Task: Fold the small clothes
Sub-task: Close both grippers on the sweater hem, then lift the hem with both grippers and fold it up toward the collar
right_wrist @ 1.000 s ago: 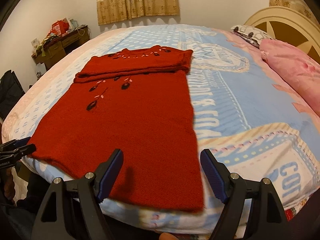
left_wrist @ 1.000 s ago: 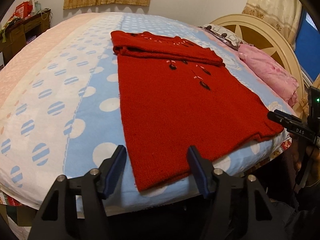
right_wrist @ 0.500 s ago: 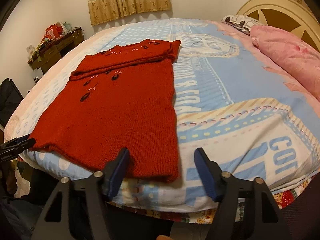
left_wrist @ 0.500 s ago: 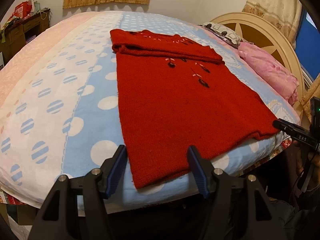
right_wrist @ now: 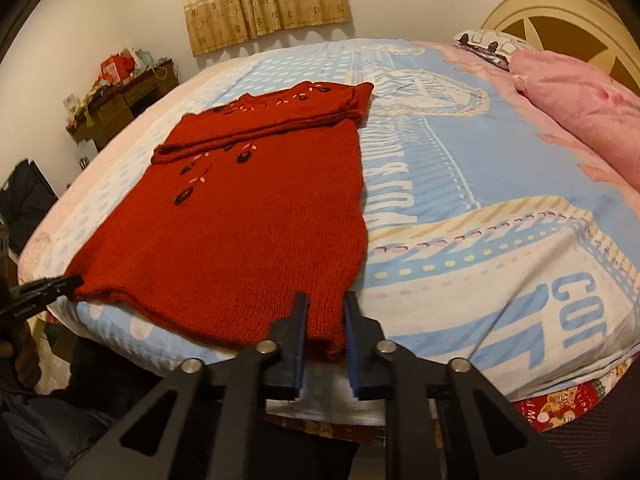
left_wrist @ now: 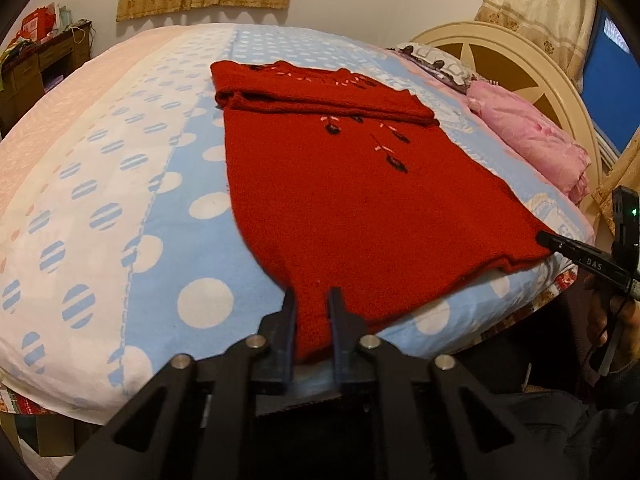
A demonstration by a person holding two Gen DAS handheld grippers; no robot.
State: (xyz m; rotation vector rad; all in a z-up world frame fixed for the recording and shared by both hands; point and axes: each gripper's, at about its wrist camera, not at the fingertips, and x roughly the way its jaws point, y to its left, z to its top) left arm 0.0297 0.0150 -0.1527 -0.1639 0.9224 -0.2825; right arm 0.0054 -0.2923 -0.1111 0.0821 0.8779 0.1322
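Observation:
A red knit sweater (left_wrist: 360, 200) with dark flower embroidery lies flat on the bed, its far end folded over. It also shows in the right wrist view (right_wrist: 248, 232). My left gripper (left_wrist: 312, 300) is shut on the sweater's near left hem corner. My right gripper (right_wrist: 324, 304) is shut on the near right hem corner. The right gripper's tip shows at the right of the left wrist view (left_wrist: 548, 240), and the left gripper's tip shows at the left of the right wrist view (right_wrist: 72, 280).
The bed has a blue and white dotted cover (left_wrist: 100, 220). A pink pillow (left_wrist: 528, 140) and a cream headboard (left_wrist: 500, 44) stand at the right. A cluttered wooden desk (right_wrist: 120, 96) is by the far wall.
Both grippers have moved in to the sweater's near hem and shut on its two corners. They were open a second ago.

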